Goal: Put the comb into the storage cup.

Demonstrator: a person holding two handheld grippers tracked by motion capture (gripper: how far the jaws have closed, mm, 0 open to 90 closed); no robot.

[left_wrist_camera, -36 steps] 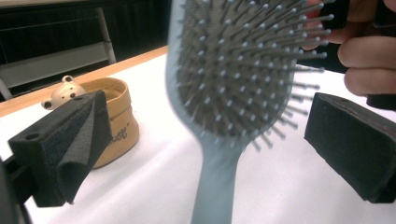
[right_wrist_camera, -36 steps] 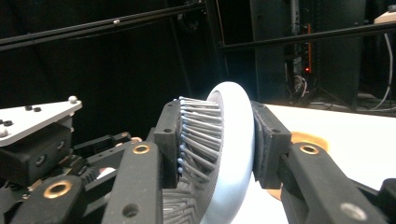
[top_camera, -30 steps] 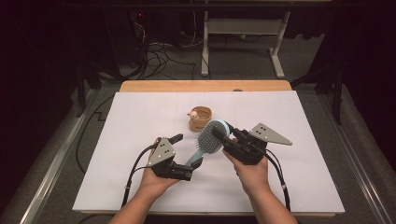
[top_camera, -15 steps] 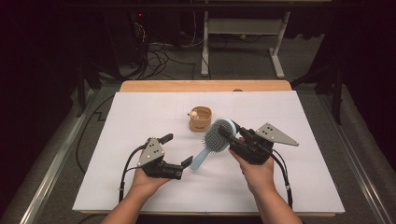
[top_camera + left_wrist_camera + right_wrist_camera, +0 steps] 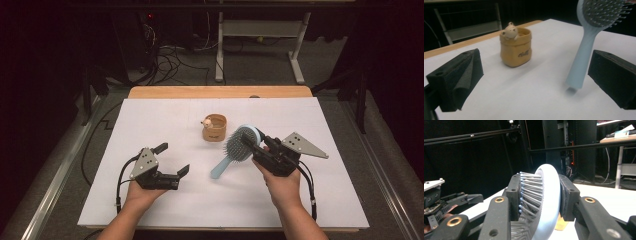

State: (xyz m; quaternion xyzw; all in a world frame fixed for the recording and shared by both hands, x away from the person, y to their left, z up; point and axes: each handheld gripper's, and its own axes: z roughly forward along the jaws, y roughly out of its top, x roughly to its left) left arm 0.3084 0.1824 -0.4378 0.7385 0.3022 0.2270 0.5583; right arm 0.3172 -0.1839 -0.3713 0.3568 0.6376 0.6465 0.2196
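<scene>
Surface: smooth white sheet [image 5: 150,120] over a pale wooden table [image 5: 165,92].
Hairbrush [image 5: 235,150]: light blue plastic, oval head, grey bristles, tapered handle slanting down toward the sheet.
Right gripper [image 5: 251,142]: clamped on the brush head.
Left gripper [image 5: 172,159]: foam-padded jaws apart, empty, beside the handle.
Pot [image 5: 214,127]: small, tan, rounded, with a figurine peeking over its rim.

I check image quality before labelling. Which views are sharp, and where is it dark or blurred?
High view: white table evenly lit, surroundings dark. Left gripper view: yellow pot fairly sharp, hairbrush soft, near jaws blurred. Right gripper view: hairbrush bristles sharp, background dim.
</scene>
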